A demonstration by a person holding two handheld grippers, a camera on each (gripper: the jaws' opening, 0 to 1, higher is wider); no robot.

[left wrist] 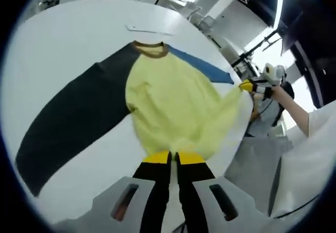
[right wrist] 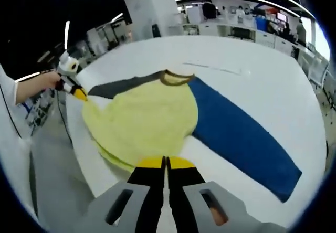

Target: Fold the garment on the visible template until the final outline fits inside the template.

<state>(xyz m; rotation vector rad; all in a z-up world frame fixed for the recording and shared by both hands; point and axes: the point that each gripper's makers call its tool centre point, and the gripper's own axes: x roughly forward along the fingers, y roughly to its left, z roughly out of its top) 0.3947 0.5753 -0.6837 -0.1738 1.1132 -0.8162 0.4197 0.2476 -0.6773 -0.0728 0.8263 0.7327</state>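
While the raglan shirt [left wrist: 173,107] lay spread on the white table [left wrist: 63,54], its yellow body sat directly ahead of the left gripper [left wrist: 173,158], whose yellow-tipped jaws were pressed together on the shirt's hem edge. From that gripper, the dark grey sleeve [left wrist: 73,128] ran out to the left across the table, the brown collar [left wrist: 148,49] lay at the far end of the body, and the blue sleeve [left wrist: 202,65] showed beyond the body to the right. Farther right, the other gripper [left wrist: 247,86] pinched the hem's corner at the table's edge, held by a person's hand [left wrist: 275,88].

In the right gripper view, the left gripper [right wrist: 79,93] appeared at the left, clamped on the hem corner. The shirt [right wrist: 147,120] lay ahead of the right gripper [right wrist: 165,162], whose jaws were closed on the yellow hem, the fabric there doubled in layers. The grey sleeve [right wrist: 118,87] lay beyond the body, and the blue sleeve [right wrist: 241,138] stretched to the right of the gripper across the table [right wrist: 252,70].
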